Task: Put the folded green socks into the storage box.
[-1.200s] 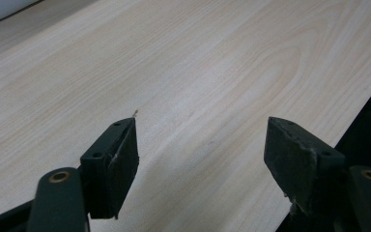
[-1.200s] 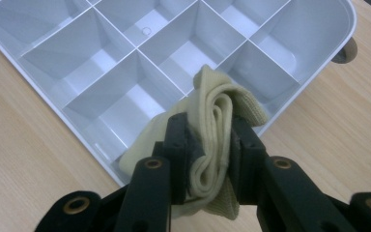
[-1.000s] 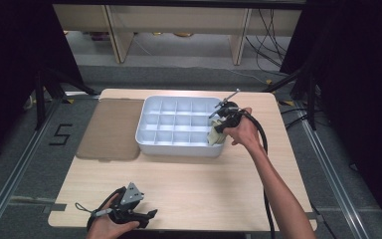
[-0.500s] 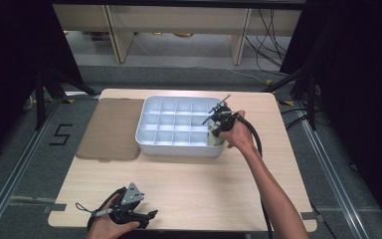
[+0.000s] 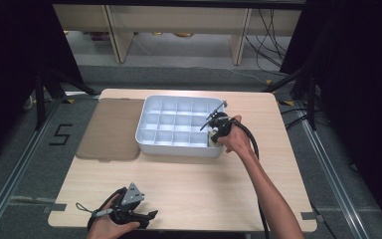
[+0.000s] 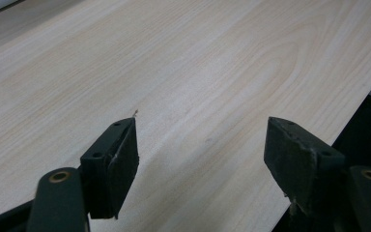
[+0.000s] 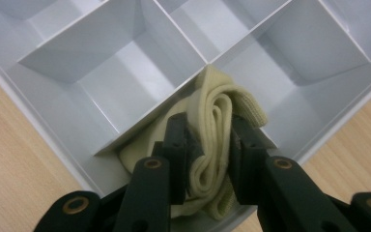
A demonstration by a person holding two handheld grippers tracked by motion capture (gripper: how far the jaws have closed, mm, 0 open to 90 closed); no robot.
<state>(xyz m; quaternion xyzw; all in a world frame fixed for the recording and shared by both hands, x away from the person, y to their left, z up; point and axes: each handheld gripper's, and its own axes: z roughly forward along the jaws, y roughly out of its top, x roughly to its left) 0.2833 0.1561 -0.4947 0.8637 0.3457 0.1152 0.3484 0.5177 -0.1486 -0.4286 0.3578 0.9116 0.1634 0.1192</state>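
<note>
A white tray (image 5: 174, 151) split into several compartments stands on the far middle of the wooden table. My right gripper (image 5: 213, 134) reaches down into its near right corner compartment. In the right gripper view the right gripper (image 7: 212, 133) is shut on a rolled cream cloth (image 7: 217, 104), which sits partly inside that corner compartment of the tray (image 7: 140, 53). My left gripper (image 5: 149, 215) rests low near the table's front edge at the left. In the left gripper view its jaws (image 6: 200, 145) stand open over bare wood with nothing between them.
A flat brown lid or mat (image 5: 112, 129) lies on the table just left of the tray. Black cables trail from both grippers. The table's front edge is right beside the left gripper. Shelving and dark curtains stand beyond the table.
My right gripper has sunk with the cream cloth into the tray's near right corner compartment. The left gripper has stayed where it was.
</note>
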